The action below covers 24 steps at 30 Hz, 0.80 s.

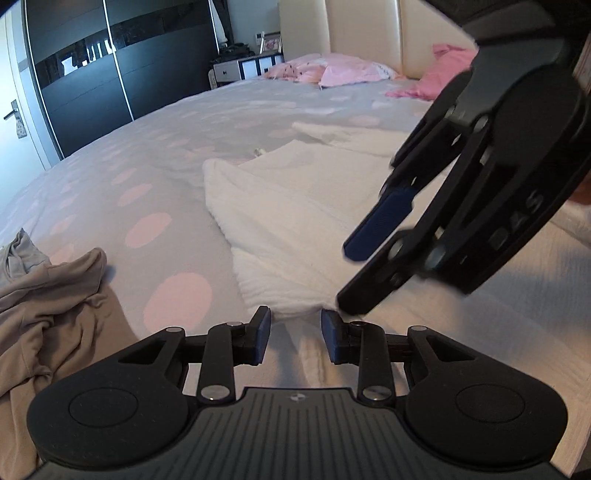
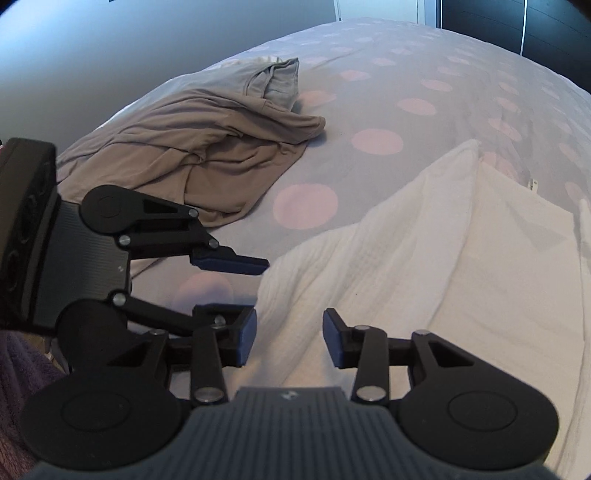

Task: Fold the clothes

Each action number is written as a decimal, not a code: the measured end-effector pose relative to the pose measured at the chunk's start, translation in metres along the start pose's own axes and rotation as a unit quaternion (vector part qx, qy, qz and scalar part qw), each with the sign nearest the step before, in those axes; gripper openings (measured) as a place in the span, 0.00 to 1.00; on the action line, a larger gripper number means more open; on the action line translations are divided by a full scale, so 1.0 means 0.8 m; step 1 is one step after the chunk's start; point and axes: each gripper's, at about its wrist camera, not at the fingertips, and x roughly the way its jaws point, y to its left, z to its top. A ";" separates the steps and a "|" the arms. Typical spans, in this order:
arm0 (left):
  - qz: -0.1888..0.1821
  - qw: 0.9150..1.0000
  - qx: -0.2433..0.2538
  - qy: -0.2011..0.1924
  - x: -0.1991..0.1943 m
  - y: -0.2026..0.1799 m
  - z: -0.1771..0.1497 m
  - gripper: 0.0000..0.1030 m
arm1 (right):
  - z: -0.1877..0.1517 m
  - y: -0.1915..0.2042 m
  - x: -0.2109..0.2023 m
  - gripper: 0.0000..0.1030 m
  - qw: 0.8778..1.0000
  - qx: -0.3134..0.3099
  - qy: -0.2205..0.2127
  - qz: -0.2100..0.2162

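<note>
Left wrist view: the left gripper (image 1: 294,334) hangs low over the bed (image 1: 155,155), its jaws spread apart with a ridge of the white garment (image 1: 295,221) running between the blue pads but not pinched. The white garment lies spread across the middle of the bed, reaching toward the near edge and the right side. The right gripper (image 1: 354,273) comes in from the upper right, its fingers parted and released, its lower fingertip touching or just above the white cloth right beside the left gripper's right pad. A crumpled tan garment (image 1: 48,306) sits at the near left edge of the bed. Pink pillows (image 1: 332,70) lie at the far end against the cream headboard (image 1: 369,33). A dark wardrobe (image 1: 85,74) stands beyond the bed's left side.

Right wrist view: the right gripper (image 2: 290,341) is released, jaws wide, with a raised fold of the white garment (image 2: 424,266) between the pads. The left gripper (image 2: 240,291) enters from the left, fingers apart, at the white cloth's near left corner. The tan garment (image 2: 192,155) lies rumpled toward the far left edge of the spotted bed (image 2: 424,85).
</note>
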 end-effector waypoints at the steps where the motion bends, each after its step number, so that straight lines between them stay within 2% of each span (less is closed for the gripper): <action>1: 0.003 1.000 -0.001 -0.003 0.001 0.000 0.000 0.26 | 0.001 -0.001 0.005 0.41 1.000 0.004 0.002 0.001; 8: 0.011 1.000 0.006 -0.008 0.004 0.002 0.000 0.26 | 0.001 -0.014 0.021 0.40 0.999 0.040 0.011 0.014; 12: 0.025 1.000 0.004 0.000 0.007 0.004 0.000 0.27 | 0.006 -0.013 0.015 0.39 0.999 0.033 0.008 0.023; 17: 0.045 0.999 0.011 0.017 0.012 0.006 0.000 0.28 | -0.003 0.003 0.022 0.38 0.999 0.008 0.032 0.039; 21: 0.048 0.998 0.001 0.031 0.023 0.008 -0.001 0.29 | -0.015 0.001 0.038 0.38 0.998 0.004 0.059 -0.001; 22: 0.049 0.998 -0.004 0.035 0.026 0.010 -0.001 0.30 | -0.019 -0.001 0.043 0.36 0.998 0.006 0.069 -0.011; 23: 0.051 0.998 -0.010 0.040 0.029 0.013 -0.001 0.31 | -0.024 -0.006 0.049 0.23 0.996 0.009 0.081 -0.021; 24: 0.054 0.997 -0.016 0.046 0.031 0.017 -0.001 0.31 | -0.028 -0.010 0.051 0.17 0.996 0.012 0.086 -0.023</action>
